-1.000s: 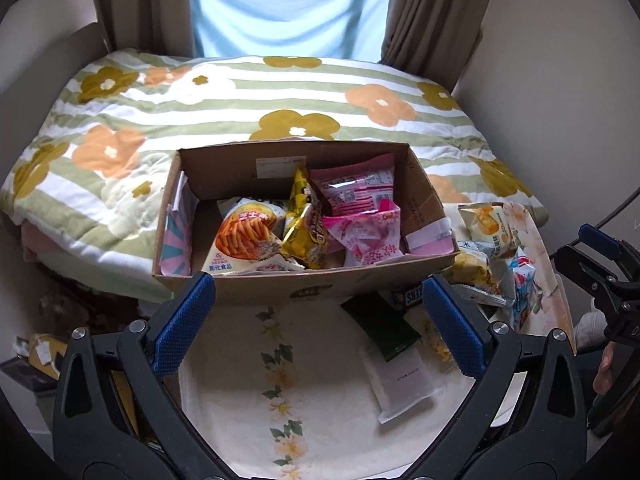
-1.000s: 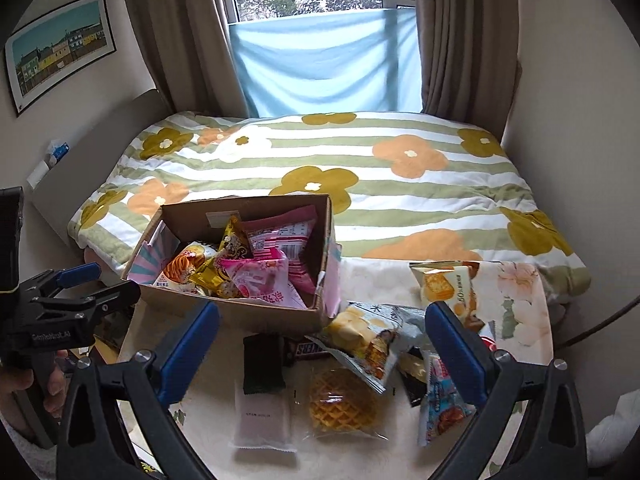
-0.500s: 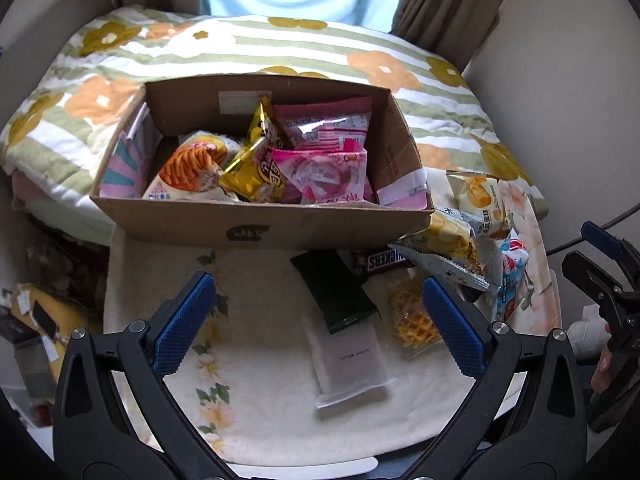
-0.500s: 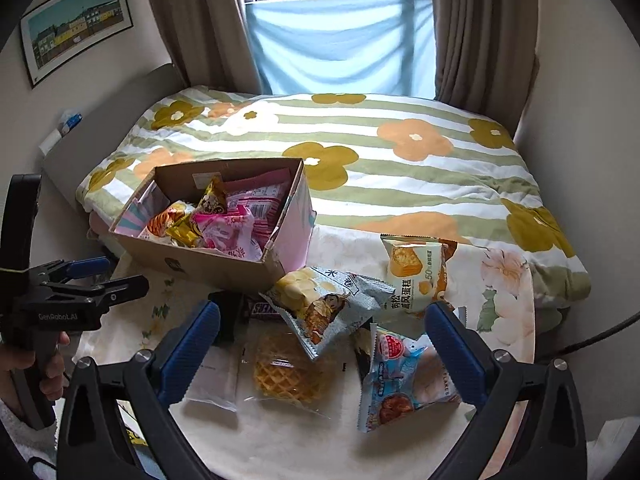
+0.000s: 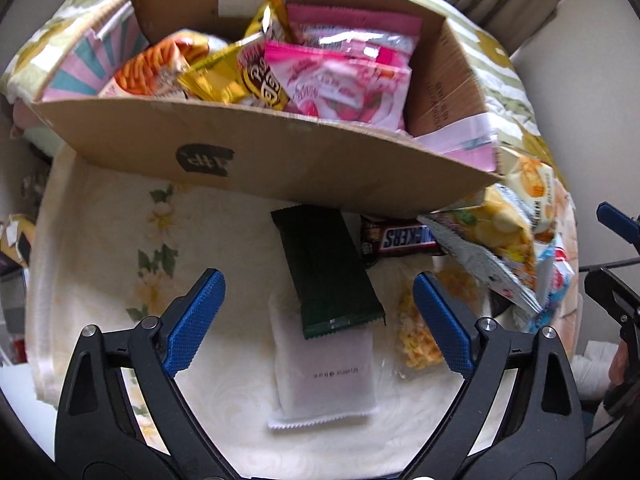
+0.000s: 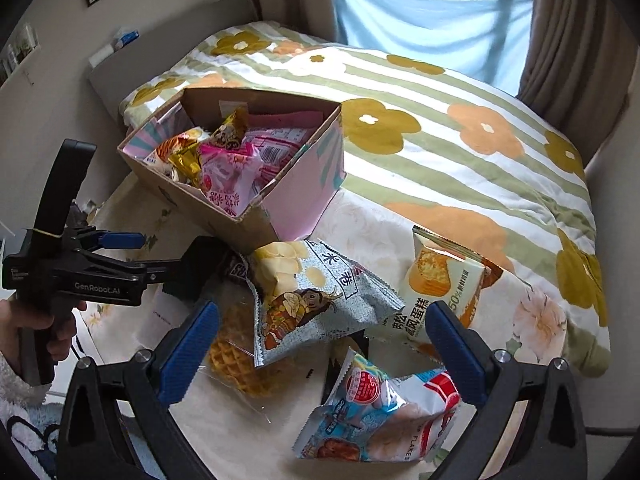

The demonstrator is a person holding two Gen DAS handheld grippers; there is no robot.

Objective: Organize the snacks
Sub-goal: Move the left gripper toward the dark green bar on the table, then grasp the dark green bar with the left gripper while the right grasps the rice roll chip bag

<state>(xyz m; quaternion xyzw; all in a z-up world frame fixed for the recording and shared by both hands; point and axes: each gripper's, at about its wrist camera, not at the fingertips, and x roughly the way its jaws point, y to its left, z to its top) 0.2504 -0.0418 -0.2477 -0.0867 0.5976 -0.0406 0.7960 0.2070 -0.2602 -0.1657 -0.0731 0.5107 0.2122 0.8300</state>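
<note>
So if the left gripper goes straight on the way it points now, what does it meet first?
Probably the dark green packet lying over the white sachet. The left gripper, its jaws closing but holding nothing, frames both; depth is unclear.

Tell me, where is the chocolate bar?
In the left wrist view the chocolate bar lies on the table just in front of the cardboard box, right of the dark green packet, its right end tucked under a yellow snack bag.

Soft window daylight; motion blur; fisheye edge warping.
</note>
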